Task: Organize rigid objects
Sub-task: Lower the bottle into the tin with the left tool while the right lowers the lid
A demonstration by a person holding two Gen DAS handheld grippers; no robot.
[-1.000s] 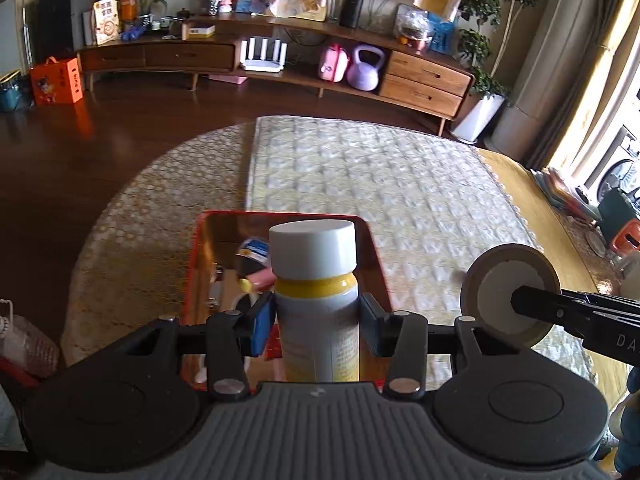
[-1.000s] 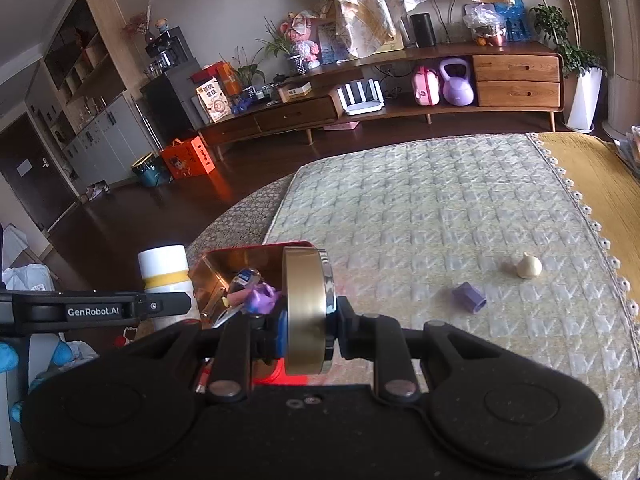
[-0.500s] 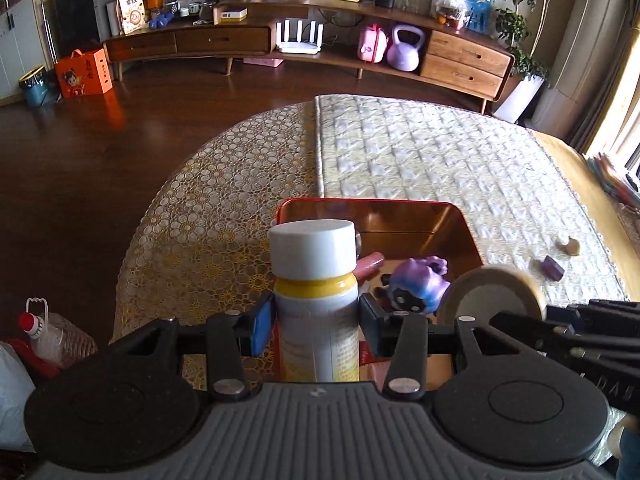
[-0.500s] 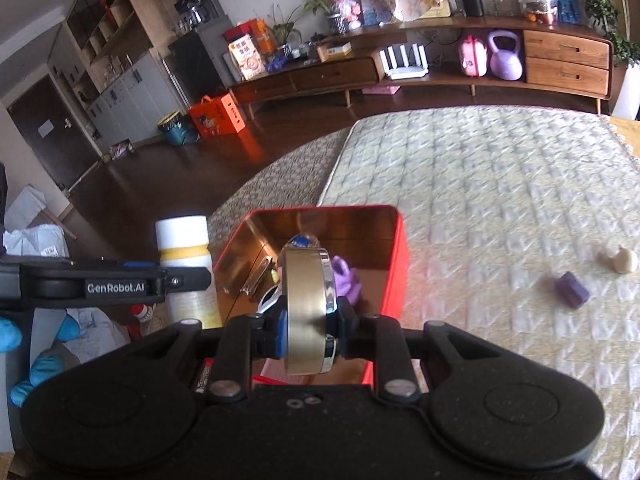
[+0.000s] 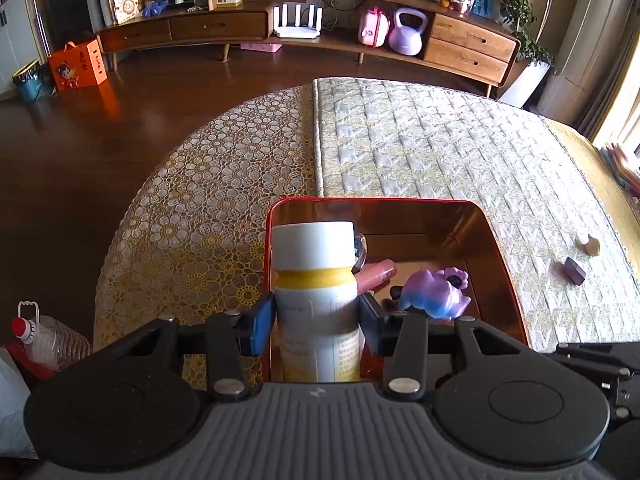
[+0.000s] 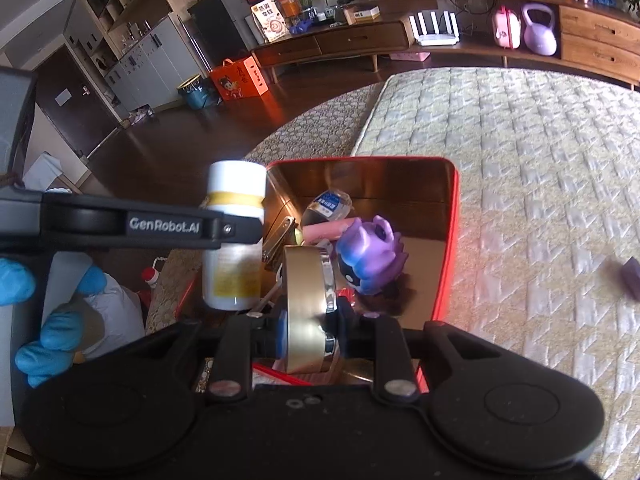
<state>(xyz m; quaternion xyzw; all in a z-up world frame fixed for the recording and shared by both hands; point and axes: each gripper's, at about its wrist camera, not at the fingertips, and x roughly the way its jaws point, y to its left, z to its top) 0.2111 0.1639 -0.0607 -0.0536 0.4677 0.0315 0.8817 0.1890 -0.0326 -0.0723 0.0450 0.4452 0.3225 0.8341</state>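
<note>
White-capped yellow-banded plastic bottle (image 5: 316,300) is pinched mid-body by left gripper (image 5: 318,322), likely light, rigid, slick; gold round metal tin (image 6: 306,312) is clamped edge-on by right gripper (image 6: 308,330), above red rectangular tin box (image 6: 452,248).

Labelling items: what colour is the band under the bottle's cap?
Yellow, on the bottle; clearest in the left wrist view.

Two hand-held grippers are in view, one left hand-held gripper (image 5: 318,320) and one right hand-held gripper (image 6: 308,328). There is one white bottle (image 5: 316,280), one gold round tin (image 6: 306,304), one red box (image 5: 492,232), one purple figure (image 5: 436,292), one pink tube (image 5: 376,272) and two small loose pieces on the bed: one purple block (image 5: 574,270), one beige knob (image 5: 588,246).
</note>
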